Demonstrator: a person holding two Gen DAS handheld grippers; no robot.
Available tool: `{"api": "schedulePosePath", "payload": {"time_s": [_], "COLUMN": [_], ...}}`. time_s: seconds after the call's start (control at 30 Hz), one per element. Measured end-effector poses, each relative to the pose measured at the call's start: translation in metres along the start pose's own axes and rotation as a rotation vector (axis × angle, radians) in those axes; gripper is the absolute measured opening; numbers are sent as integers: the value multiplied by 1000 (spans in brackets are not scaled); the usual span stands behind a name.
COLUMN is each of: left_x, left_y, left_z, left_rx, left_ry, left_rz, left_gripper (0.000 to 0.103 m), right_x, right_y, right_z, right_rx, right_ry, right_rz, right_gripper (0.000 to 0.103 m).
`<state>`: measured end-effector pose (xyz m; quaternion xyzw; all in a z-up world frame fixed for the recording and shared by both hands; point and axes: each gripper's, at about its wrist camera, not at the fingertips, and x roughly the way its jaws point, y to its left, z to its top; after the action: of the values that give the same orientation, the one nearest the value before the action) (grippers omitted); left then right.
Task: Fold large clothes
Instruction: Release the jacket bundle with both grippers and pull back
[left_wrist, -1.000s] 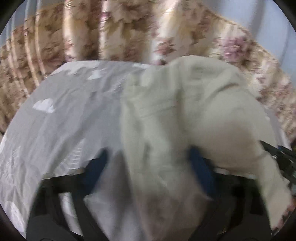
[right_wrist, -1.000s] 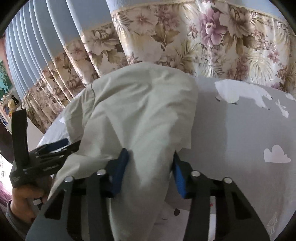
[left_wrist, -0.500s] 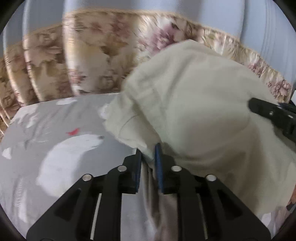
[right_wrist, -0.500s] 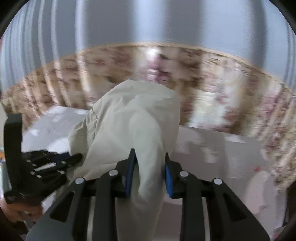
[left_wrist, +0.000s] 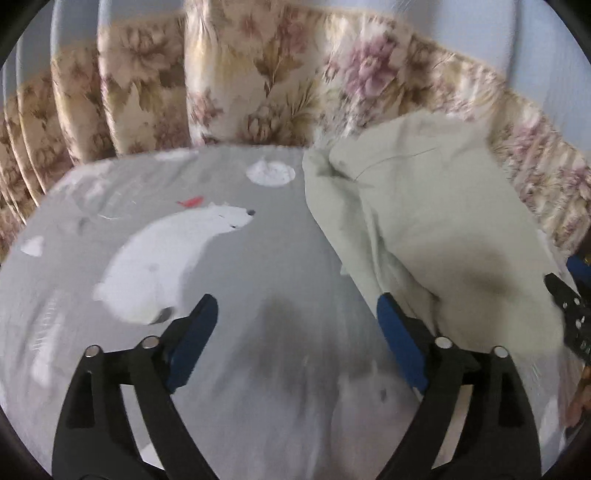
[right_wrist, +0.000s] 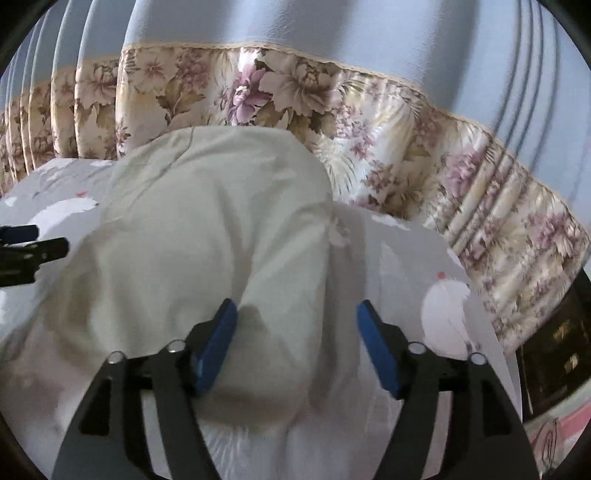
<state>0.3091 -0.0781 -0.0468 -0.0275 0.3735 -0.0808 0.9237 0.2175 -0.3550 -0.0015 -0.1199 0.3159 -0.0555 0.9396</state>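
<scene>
Cream garment (right_wrist: 207, 236) heaped, running toward curtain (right_wrist: 295, 96)

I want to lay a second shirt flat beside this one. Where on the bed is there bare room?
Bare sheet lies left of the cream garment, out to the flowered curtain. A narrower strip lies right of it. The middle is taken by the garment.

I see soft, even daylight and no glare. Both fisheye views bow strongly at their dark rims. Motion blur smears the left view; faint shadows lie beneath the gripper fingers (right_wrist: 218, 343).
</scene>
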Motion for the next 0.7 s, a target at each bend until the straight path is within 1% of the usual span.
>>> {"api": "schedulePosePath", "payload": {"time_s": [0.03, 0.07, 0.1, 0.17, 0.23, 0.27, 0.3, 0.33, 0.37, 0.43, 0.5, 0.53, 0.6, 0.7], "left_x": [-18, -34, -58, -93, -117, -127, -138, -143, -147, -151, -149, -148, -144, -140], "left_y": [0, -2, -4, -9, -5, -3, 2, 6, 10, 19, 26, 29, 34, 44], "left_z": [-2, -4, -7, -15, -18, -20, -22, -22, -23, -27, -32, -32, -32, -31], "left_rx": [27, 54, 98, 155, 158, 147, 129, 113, 94, 48, 29, 25, 14, -20], "left_ry": [-41, -81, -142, -229, -281, -298, -311, -320, -331, -334, -331, -341, -348, -328], "left_rz": [17, 39, 78, 130, 148, 155, 158, 156, 158, 168, 158, 160, 191, 204], "left_gripper": [99, 100, 100, 100, 100, 100, 100, 100, 100, 100, 100, 100, 100, 100], "right_x": [-12, -27, -42, -74, -102, -116, -124, -138, -146, -154, -153, -148, -136, -116], "right_y": [-1, -2, -2, 5, 13, 17, 20, 25, 28, 38, 44, 47, 48, 45], "right_z": [3, 6, 10, 17, 19, 18, 17, 14, 11, 6, 1, -3, -10, -18], "right_rx": [17, 42, 66, 117, 202, 231, 238, 232, 234, 212, 198, 192, 193, 202], "right_ry": [-11, -34, -58, -103, -101, -110, -119, -157, -183, -213, -224, -222, -197, -163], "right_rz": [14, 31, 36, 10, 3, 47, 87, 185, 216, 214, 189, 177, 173, 148], "right_gripper": [95, 97, 99, 101, 101, 101, 101, 101, 101, 101, 101, 101, 101, 101]}}
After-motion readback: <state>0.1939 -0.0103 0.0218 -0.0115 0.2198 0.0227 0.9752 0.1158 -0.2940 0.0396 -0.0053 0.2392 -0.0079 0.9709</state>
